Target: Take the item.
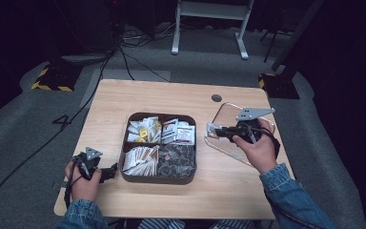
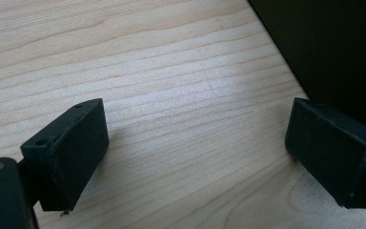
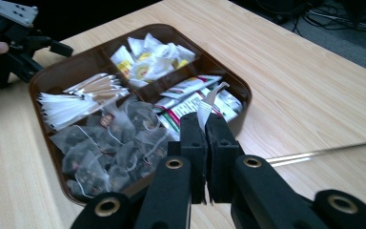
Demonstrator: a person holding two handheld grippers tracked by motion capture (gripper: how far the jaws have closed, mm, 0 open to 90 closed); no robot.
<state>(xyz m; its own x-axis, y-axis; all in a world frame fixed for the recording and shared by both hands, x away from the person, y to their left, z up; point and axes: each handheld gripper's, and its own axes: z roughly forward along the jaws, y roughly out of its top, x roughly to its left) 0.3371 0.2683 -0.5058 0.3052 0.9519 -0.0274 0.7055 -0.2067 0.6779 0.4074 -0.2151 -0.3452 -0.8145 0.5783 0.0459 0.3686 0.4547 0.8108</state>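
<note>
Most of the packet [image 3: 209,102] is buried between the right gripper's [image 3: 205,126] pinched jaws, so its print can't be read. The tray [image 2: 333,52] is just a dark slab cut off by the frame edge in the left gripper view.

No text, brand, number or sign is legible at this moment. The sachets [image 3: 190,98] in the far-right compartment of the brown tray [image 3: 240,90], which sits at the middle of the tabletop [image 1: 181,95], carry red, green and white printing, but the lettering is too small and blurred to read. The packets [image 3: 145,62] in the far-left compartment show yellow label patches, likewise unreadable. A small red-and-white tag [image 3: 107,120] on one tea bag in the near-right compartment bears a mark that cannot be made out. On the floor beyond the tabletop's far-left corner, yellow-and-black hazard striping [image 1: 52,81] is a warning marking without words.
</note>
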